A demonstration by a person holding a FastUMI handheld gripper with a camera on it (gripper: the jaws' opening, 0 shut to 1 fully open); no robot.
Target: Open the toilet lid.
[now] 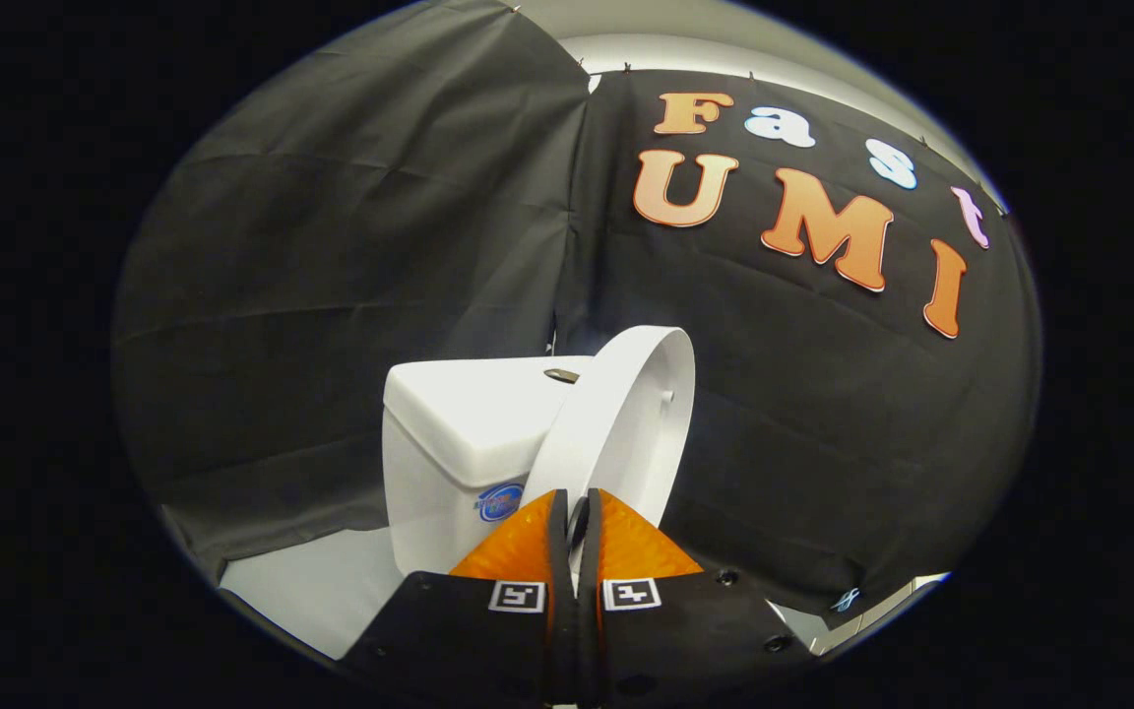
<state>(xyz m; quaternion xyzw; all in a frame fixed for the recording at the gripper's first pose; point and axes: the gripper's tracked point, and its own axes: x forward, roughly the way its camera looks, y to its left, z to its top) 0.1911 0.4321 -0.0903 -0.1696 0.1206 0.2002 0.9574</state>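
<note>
The claw (577,522), nearly closed, pinches the raised lid's (626,414) rim at twelve o'clock, tank (449,433) at ten; a slipping thin grip could drop it.

Two big black cloths hang as walls and meet at a corner fold (572,246). The cloth left of the fold (350,246) is plain, with long creases. The cloth right of the fold (803,414) also sags in soft folds. Above the fold is a pale strip of the room's wall (646,44). Below and left of the fold, the floor (301,591) is white and smooth. Soft light falls on it.
</note>
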